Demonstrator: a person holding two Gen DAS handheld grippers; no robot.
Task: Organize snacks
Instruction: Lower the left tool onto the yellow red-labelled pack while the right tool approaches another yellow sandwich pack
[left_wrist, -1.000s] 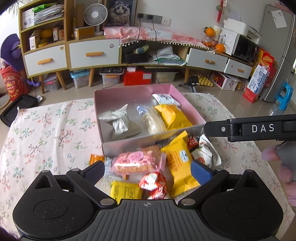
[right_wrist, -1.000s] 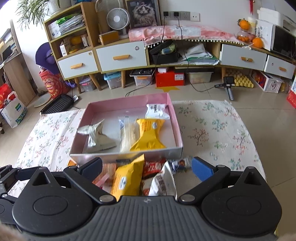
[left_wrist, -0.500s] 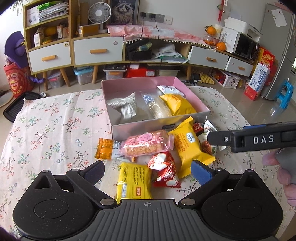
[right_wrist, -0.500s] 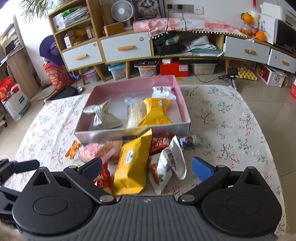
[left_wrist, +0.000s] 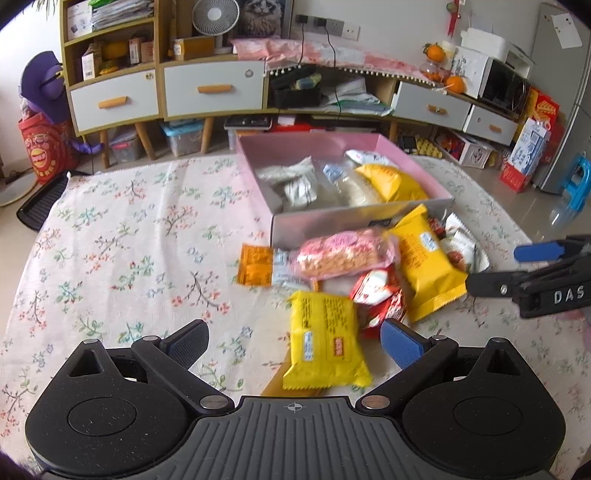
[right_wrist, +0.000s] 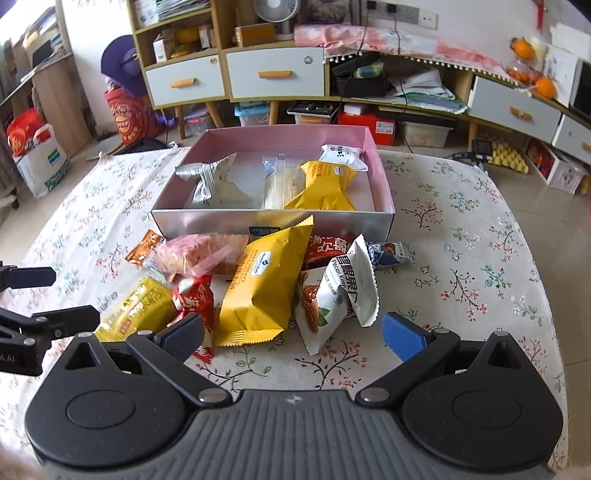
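A pink box (left_wrist: 343, 146) (right_wrist: 286, 134) on the floral tablecloth holds a silver pack (right_wrist: 212, 181), a clear pack, a yellow pack (right_wrist: 325, 182) and a white pack. Loose snacks lie in front of it: a pink rice cake pack (left_wrist: 343, 254), a big yellow pack (right_wrist: 264, 288) (left_wrist: 424, 266), a small yellow pack (left_wrist: 323, 338), a red pack (right_wrist: 194, 299), an orange pack (left_wrist: 255, 264), a white pecan pack (right_wrist: 347, 291). My left gripper (left_wrist: 293, 341) is open over the small yellow pack. My right gripper (right_wrist: 293, 334) is open in front of the pile.
The table's tablecloth (left_wrist: 122, 251) stretches to the left of the box. Behind the table stand a drawer cabinet (left_wrist: 166, 88), storage bins on the floor and a microwave (left_wrist: 504, 86). The right gripper shows from the side in the left wrist view (left_wrist: 535, 273).
Both grippers have pulled back and up from the box, so more of the loose pile shows in front of them. The left gripper has shifted left. Both stay open.
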